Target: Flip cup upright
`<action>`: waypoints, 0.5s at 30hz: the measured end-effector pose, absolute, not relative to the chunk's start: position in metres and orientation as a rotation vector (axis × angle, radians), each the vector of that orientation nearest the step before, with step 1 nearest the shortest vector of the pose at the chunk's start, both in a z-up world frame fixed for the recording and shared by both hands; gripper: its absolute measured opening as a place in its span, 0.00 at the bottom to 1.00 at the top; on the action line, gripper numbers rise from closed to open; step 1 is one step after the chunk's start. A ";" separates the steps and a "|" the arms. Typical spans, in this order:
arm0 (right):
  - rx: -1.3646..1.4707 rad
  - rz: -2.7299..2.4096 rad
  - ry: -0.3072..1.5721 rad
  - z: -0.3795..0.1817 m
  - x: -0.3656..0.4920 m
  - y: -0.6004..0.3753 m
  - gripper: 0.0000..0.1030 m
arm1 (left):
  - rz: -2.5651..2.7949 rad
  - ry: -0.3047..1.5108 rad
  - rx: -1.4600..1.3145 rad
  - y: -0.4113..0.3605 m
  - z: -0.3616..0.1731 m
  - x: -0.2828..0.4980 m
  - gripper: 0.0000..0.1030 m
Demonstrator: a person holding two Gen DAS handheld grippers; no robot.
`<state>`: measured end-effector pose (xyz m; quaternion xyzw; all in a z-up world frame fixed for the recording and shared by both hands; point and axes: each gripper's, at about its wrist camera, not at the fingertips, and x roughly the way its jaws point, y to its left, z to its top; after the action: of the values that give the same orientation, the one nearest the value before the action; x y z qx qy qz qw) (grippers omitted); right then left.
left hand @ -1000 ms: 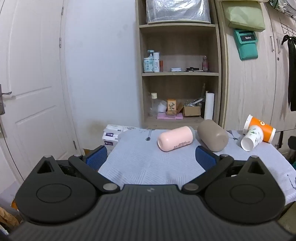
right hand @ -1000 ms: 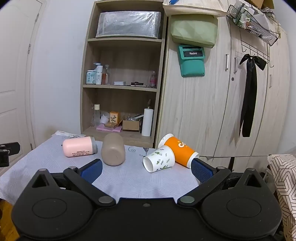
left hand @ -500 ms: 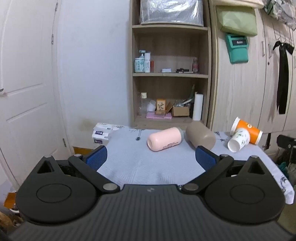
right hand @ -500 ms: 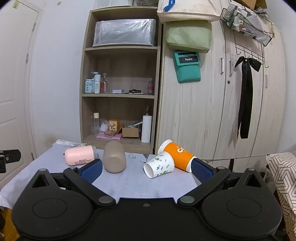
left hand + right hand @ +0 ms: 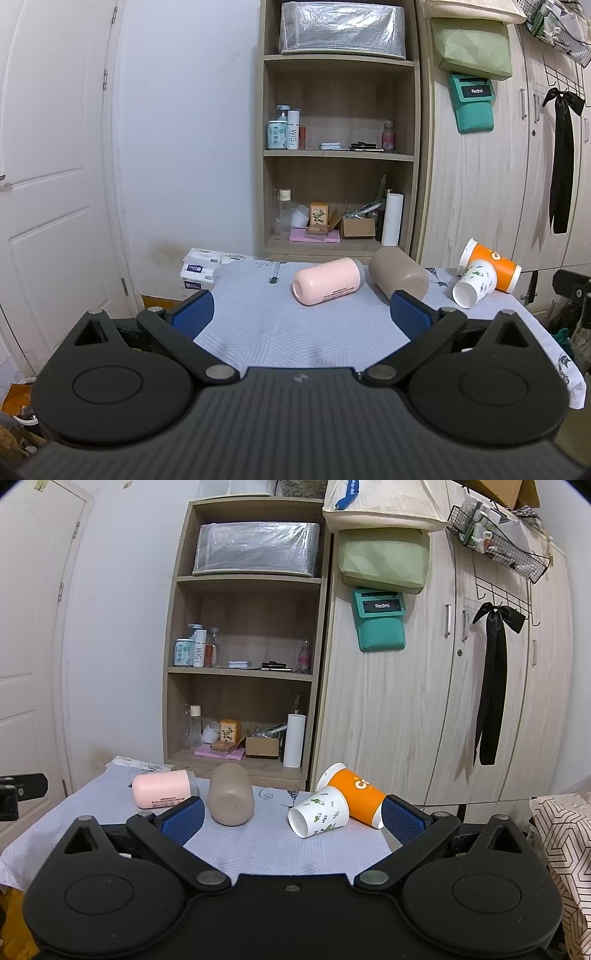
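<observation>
On the table (image 5: 258, 845), under a pale patterned cloth, four cups lie on their sides — brown cup (image 5: 231, 799), pink cup (image 5: 162, 788), orange cup (image 5: 356, 794), white leafy cup (image 5: 319, 810) touching the orange. Both claws hang short of them, spread apart and empty: left claw (image 5: 301, 314), right claw (image 5: 291, 816). Best to grip mid-body across the width, lift clear, then rotate — avoid nudging neighbours. Behind: wardrobe (image 5: 443, 701), shelf unit (image 5: 243, 672).

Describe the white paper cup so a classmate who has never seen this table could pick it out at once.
Start at the cloth-covered table before the wooden shelf unit. Four cups lie toppled on it; go to the right-hand pair. The white paper cup touches the orange cup and alone bears small green plant prints.
</observation>
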<state>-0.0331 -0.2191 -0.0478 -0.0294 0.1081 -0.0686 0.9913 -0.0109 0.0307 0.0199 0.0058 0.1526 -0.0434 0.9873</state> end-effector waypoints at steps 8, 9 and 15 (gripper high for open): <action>-0.066 -0.136 0.234 -0.048 -0.028 -0.216 1.00 | -0.081 0.313 0.019 0.030 0.016 -0.010 1.00; -0.065 -0.134 0.235 -0.048 -0.028 -0.216 1.00 | -0.081 0.312 0.019 0.031 0.016 -0.010 1.00; -0.069 -0.130 0.236 -0.050 -0.028 -0.216 1.00 | -0.107 0.312 0.010 0.028 0.015 -0.011 1.00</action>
<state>-0.0285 -0.2156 -0.0505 -0.0343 0.1174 -0.0650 0.9904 -0.0108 0.0282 0.0150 0.0051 0.1554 -0.0531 0.9864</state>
